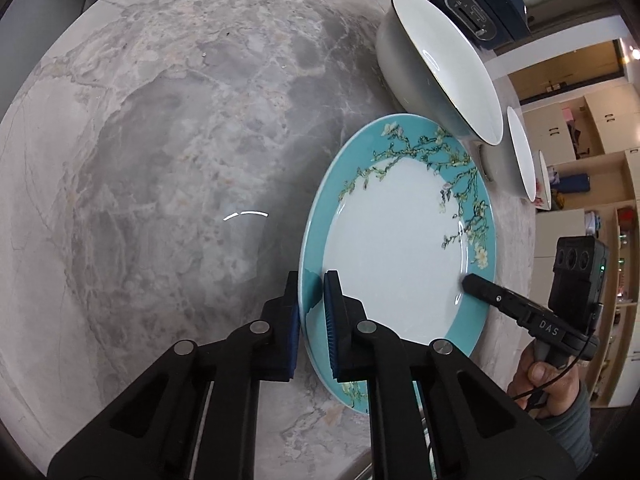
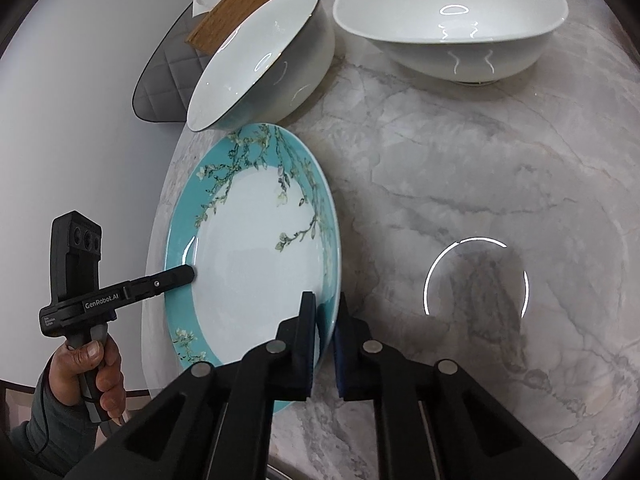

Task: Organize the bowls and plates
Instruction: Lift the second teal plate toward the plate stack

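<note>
Left wrist view: the left tool (image 1: 311, 320) is clamped on the near rim of the teal blossom plate (image 1: 396, 264), one pad under the rim and one on top. The plate lies near the bench's (image 1: 160, 140) right edge, just short of a black-rimmed white bowl (image 1: 440, 64), with another white bowl (image 1: 522, 152) behind it. The right tool (image 1: 466, 280) bites the opposite rim. Both grips are shallow, on glazed rim only, so the plate could slide out of the pads once it comes up.

Right wrist view: the right tool (image 2: 324, 332) is shut on the plate's (image 2: 256, 264) rim, and the left tool (image 2: 192, 273) grips the far side. If one hand rises faster, the plate would tilt and slip. Swung forward, its far edge would likely knock the black-rimmed bowl (image 2: 256, 60), which sits almost against it; the wide white bowl (image 2: 452, 28) stands well apart.
</note>
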